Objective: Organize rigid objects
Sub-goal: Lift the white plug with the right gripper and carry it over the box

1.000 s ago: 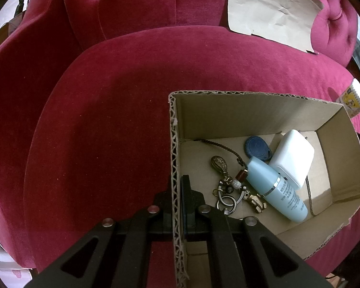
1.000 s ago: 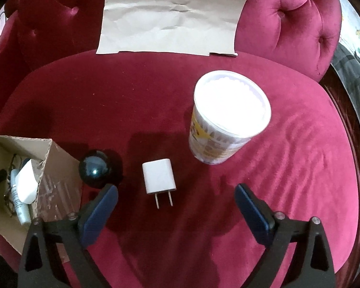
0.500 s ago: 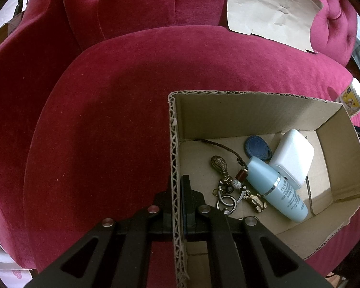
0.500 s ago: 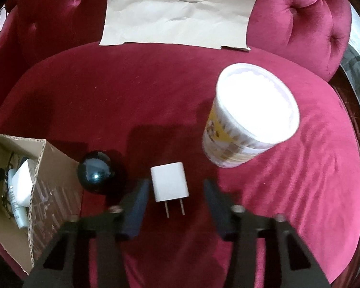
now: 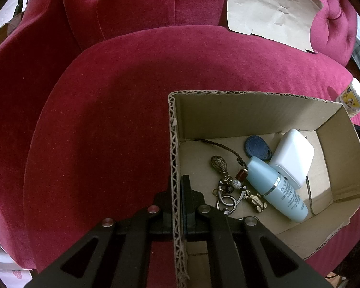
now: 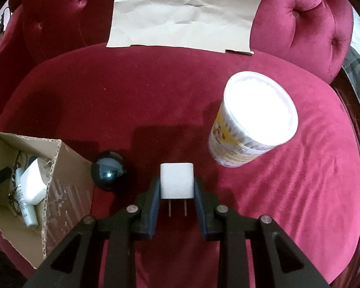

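The left tool (image 5: 177, 192) is clamped on the near wall of the box (image 5: 264, 110), which holds a bottle (image 5: 276, 189), keys (image 5: 230, 189) and a big charger (image 5: 292, 158). The right tool (image 6: 177, 187) is closing on the plug (image 6: 177, 180) on the red seat (image 6: 156, 96), its pads touching both sides, between a dark ball (image 6: 108, 172) and a tub (image 6: 254, 122).

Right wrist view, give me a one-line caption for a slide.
Right claw closing on a white plug adapter on the red cushion, dark ball beside it.

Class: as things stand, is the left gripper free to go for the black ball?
Probably not. The left gripper is shut on the box wall, and that box stands between it and the ball.
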Tool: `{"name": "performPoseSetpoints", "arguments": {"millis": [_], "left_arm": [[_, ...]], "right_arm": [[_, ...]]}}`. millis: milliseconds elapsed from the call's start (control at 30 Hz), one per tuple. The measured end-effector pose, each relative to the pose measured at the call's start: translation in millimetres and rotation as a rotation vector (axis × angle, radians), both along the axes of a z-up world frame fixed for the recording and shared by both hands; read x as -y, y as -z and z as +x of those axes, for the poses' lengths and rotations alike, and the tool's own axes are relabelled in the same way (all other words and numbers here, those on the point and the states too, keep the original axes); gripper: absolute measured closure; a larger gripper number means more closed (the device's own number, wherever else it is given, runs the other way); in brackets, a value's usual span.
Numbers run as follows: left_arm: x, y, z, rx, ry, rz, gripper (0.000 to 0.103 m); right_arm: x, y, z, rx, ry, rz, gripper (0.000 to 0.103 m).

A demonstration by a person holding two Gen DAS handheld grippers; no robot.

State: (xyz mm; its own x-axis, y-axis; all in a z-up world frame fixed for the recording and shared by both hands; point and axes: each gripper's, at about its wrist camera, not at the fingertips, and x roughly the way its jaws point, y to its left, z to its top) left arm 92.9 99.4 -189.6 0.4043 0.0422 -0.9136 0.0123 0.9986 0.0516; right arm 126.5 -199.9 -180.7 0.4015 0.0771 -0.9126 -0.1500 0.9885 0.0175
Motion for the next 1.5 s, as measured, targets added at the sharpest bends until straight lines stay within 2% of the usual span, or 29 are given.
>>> {"name": "performPoseSetpoints", "arguments": {"millis": [600,1067,1500], "left_arm": [[0,0,0,0.0,0.001,0.001,0.1],[0,1,0,0.001,0.002,0.001,0.1],[-1,1,1,0.001,0.004,0.001,0.1]], "right_arm": [[-8,-45,-6,0.05,-0.006,0.008,0.074],[-31,-87,-13,0.139,-0.067,0.038,0.074],[-73,-92,-25,0.182,-0.171,0.061,0.074]]}}
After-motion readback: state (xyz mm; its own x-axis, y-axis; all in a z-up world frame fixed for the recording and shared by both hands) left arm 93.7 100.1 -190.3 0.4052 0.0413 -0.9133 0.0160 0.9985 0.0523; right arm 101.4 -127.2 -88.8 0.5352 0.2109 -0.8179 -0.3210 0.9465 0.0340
